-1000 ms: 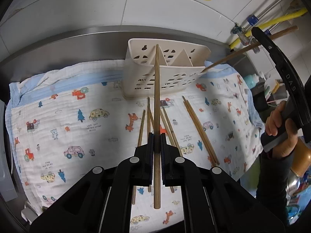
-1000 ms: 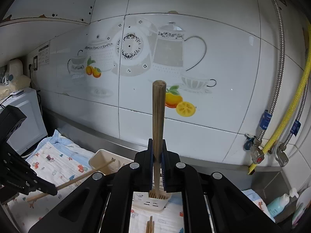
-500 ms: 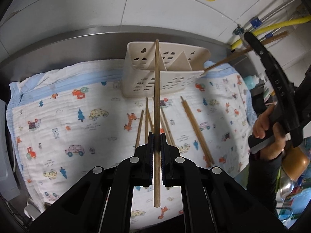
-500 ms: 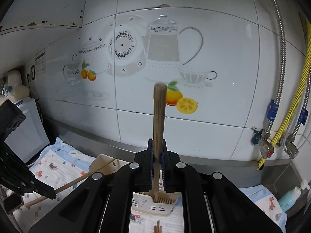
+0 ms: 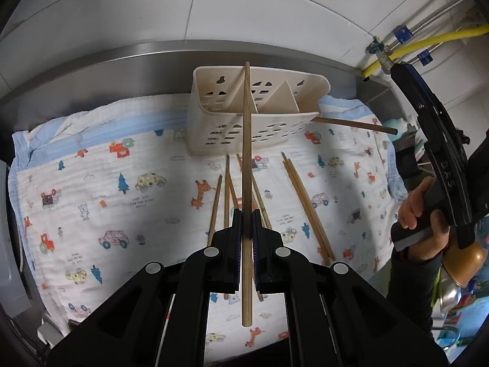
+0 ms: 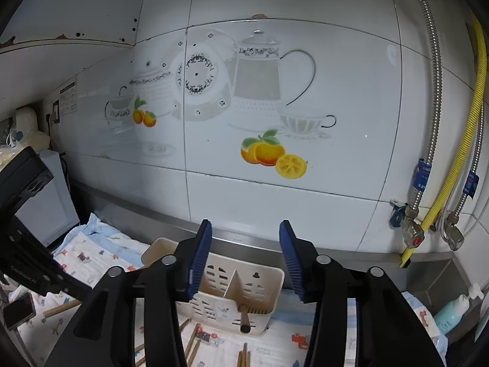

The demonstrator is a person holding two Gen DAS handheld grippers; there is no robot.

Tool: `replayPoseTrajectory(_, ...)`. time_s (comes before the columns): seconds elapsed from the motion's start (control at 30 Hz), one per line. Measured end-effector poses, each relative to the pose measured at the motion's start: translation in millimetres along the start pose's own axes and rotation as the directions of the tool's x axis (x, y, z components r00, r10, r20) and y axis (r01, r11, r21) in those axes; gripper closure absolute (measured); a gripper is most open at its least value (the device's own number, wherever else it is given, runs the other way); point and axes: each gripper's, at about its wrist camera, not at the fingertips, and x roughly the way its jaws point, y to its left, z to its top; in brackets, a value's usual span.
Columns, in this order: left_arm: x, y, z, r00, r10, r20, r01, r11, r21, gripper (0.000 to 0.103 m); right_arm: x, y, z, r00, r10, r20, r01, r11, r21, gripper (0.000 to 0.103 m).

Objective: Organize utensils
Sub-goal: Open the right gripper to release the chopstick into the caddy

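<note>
left wrist: looks steeply down along its fingers at the printed cloth (image 5: 91, 183), fairly near | right wrist: faces the tiled wall (image 6: 275, 198), level, close | shared: cream utensil caddy (image 5: 256, 128) (image 6: 241, 293), cloth, yellow hose (image 5: 428, 42) (image 6: 476, 122)

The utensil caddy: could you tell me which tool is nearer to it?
Right. The right tool hangs open just above the caddy; the left tool sits back over the cloth.

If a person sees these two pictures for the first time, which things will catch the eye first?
First, the long chopstick clamped in the left tongs, pointing at the cream utensil holder on the cartoon-print cloth. Next, the right tongs standing wide open above that holder, where a released chopstick leans out over the right-hand edge. Several loose chopsticks lie on the cloth.
</note>
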Motion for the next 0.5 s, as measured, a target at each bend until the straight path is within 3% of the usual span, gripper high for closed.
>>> replayPoseTrajectory(0.37, 0.9, -1.3, 1.3, 0.996, 0.074, -0.047, -0.072, 0.997, 0.035, 0.097, 2.6, 4.3, -1.8, 1.000, 0.024, -0.013, -0.024, 1.000, -0.005, 0.055)
replayPoseTrajectory(0.5, 1.5, 1.9, 2.9, 0.997, 0.064, -0.045, -0.062, 0.998, 0.027, 0.097, -0.1, 5.5, -3.2, 1.000, 0.021, -0.006, -0.021, 1.000, -0.011, 0.051)
